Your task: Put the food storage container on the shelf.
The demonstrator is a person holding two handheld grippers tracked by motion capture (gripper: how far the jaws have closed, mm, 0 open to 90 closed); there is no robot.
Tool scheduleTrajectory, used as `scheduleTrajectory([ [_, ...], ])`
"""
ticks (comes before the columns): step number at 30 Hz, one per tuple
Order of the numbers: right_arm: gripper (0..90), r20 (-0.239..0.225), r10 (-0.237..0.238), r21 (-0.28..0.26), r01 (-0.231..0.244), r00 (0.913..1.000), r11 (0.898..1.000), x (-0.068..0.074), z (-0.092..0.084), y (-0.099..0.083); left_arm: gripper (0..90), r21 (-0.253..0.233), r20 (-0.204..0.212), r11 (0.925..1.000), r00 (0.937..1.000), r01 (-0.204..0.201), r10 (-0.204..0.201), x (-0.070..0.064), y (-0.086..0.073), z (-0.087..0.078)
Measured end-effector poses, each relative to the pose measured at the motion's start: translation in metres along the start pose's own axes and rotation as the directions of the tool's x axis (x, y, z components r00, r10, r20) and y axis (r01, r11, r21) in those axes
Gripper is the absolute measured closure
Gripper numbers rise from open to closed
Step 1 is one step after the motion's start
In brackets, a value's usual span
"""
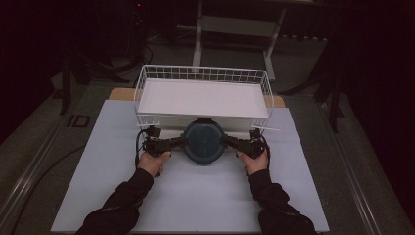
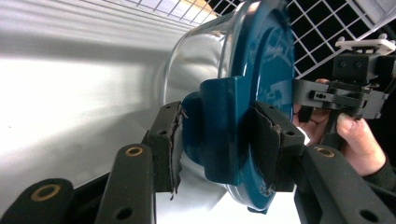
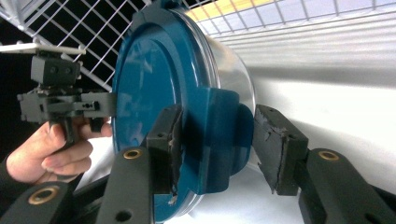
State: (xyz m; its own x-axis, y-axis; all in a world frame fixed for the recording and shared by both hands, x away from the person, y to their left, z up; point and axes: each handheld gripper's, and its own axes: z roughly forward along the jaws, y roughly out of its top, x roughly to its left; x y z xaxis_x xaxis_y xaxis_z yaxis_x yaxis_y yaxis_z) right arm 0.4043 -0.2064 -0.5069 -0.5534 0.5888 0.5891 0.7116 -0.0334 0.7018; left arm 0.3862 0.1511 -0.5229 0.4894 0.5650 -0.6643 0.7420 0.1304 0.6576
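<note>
A round glass container (image 1: 203, 141) with a dark blue lid (image 2: 266, 79) stands on the white mat just in front of the wire basket. Each side of the lid has a blue latch tab. My left gripper (image 1: 182, 142) comes in from the left; in the left gripper view (image 2: 217, 140) its pads press both faces of the left tab (image 2: 219, 130). My right gripper (image 1: 226, 142) comes in from the right. In the right gripper view (image 3: 217, 144) the right tab (image 3: 219, 135) sits between the jaws, one pad (image 3: 168, 135) against the lid and the other pad (image 3: 278, 149) slightly off it.
A white wire basket (image 1: 205, 73) holding a flat white board stands directly behind the container. The white mat (image 1: 195, 196) covers the table toward me. Dark floor, a cable and table legs lie beyond the edges.
</note>
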Motion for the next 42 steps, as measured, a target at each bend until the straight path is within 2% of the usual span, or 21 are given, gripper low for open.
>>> scheduleTrajectory([
  [1,51.8,0.007,-0.007,-0.003,0.007,1.0,1.0,0.0,0.001,0.0,53.9,-0.003,0.002,1.0,1.0,-0.001,0.001,0.001,0.0,0.001],
  [3,50.7,0.025,-0.016,-0.003,0.016,0.9996,1.0,0.002,0.001,-0.001,52.0,-0.015,-0.026,0.9996,0.9994,-0.025,0.025,0.0,0.0,0.0],
  [5,50.7,0.032,-0.024,-0.006,0.024,0.9992,1.0,0.002,0.002,-0.002,51.2,-0.015,-0.026,0.9996,0.9994,-0.025,0.025,0.0,0.0,0.0],
  [6,49.5,0.051,-0.057,-0.027,0.058,0.9971,0.998,0.003,0.004,-0.001,50.4,-0.037,-0.042,0.9993,0.9991,-0.007,0.006,-0.001,0.002,0.001],
  [8,46.4,0.082,-0.071,-0.031,0.074,0.9941,0.997,0.005,0.004,0.0,50.1,-0.045,-0.053,0.999,0.9986,-0.003,0.001,-0.001,0.003,0.002],
  [11,42.8,0.105,-0.076,-0.042,0.081,0.9915,0.996,0.006,0.006,0.0,45.0,-0.062,-0.079,0.9979,0.9968,-0.021,0.016,-0.001,0.003,0.003],
  [14,35.1,0.144,-0.095,-0.047,0.103,0.985,0.994,0.006,0.007,0.001,39.9,-0.067,-0.111,0.9963,0.9928,-0.053,0.045,-0.003,0.004,0.004],
  [17,34.5,0.15,-0.097,-0.047,0.105,0.9839,0.993,0.005,0.008,0.003,38.3,-0.074,-0.13,0.9958,0.9906,-0.054,0.044,-0.005,0.005,0.005],
  [21,35.3,0.155,-0.091,-0.042,0.099,0.9836,0.994,0.007,0.009,0.005,36.4,-0.049,-0.147,0.9974,0.9881,-0.053,0.046,-0.007,0.008,0.005],
  [23,34.5,0.165,-0.099,-0.041,0.107,0.9813,0.993,0.008,0.008,0.004,36.3,-0.053,-0.134,0.9973,0.99,-0.051,0.043,-0.007,0.008,0.004],
  [25,33.8,0.168,-0.106,-0.042,0.115,0.9801,0.993,0.01,0.007,0.004,30.7,-0.054,-0.13,0.997,0.9904,-0.055,0.048,-0.008,0.008,0.003],
  [26,33.2,0.163,-0.103,-0.045,0.111,0.9813,0.993,0.012,0.006,0.004,29.3,-0.05,-0.114,0.9957,0.9908,-0.079,0.073,-0.011,0.008,0.001],
  [27,33.1,0.159,-0.105,-0.044,0.114,0.9816,0.993,0.013,0.006,0.004,27.6,-0.042,-0.122,0.9949,0.9887,-0.092,0.086,-0.013,0.007,0.0],
  [29,32.8,0.155,-0.094,-0.04,0.101,0.9834,0.994,0.017,0.003,0.003,25.1,-0.029,-0.115,0.9942,0.9883,-0.104,0.1,-0.016,0.006,-0.002],
  [31,32.3,0.144,-0.116,-0.04,0.123,0.9827,0.992,0.021,0.001,0.003,21.5,-0.022,-0.108,0.9928,0.9876,-0.118,0.115,-0.019,0.005,-0.005],
  [33,31.9,0.141,-0.127,-0.039,0.133,0.9819,0.99,0.026,-0.002,0.002,16.3,-0.01,-0.075,0.9945,0.9918,-0.105,0.104,-0.02,0.005,-0.008],
  [37,32.2,0.133,-0.138,-0.046,0.145,0.9815,0.988,0.035,-0.009,0.001,8.7,0.021,-0.042,0.9927,0.9919,-0.119,0.12,-0.026,0.003,-0.016],
  [39,33.1,0.125,-0.151,-0.048,0.158,0.9806,0.986,0.039,-0.013,0.001,2.8,0.042,-0.037,0.9881,0.9881,-0.148,0.149,-0.03,0.001,-0.021],
  [40,33.1,0.125,-0.151,-0.048,0.158,0.9806,0.986,0.039,-0.013,0.001,1.3,0.042,-0.037,0.9881,0.9881,-0.148,0.149,-0.03,0.001,-0.021],
  [41,36.4,0.11,-0.151,-0.037,0.156,0.9824,0.987,0.043,-0.015,-0.001,1.3,0.067,-0.053,0.9825,0.9827,-0.174,0.178,-0.035,-0.003,-0.025],
  [42,37.2,0.109,-0.157,-0.035,0.162,0.9816,0.986,0.046,-0.016,-0.002,0.5,0.078,-0.049,0.9818,0.983,-0.173,0.177,-0.036,-0.004,-0.027],
])
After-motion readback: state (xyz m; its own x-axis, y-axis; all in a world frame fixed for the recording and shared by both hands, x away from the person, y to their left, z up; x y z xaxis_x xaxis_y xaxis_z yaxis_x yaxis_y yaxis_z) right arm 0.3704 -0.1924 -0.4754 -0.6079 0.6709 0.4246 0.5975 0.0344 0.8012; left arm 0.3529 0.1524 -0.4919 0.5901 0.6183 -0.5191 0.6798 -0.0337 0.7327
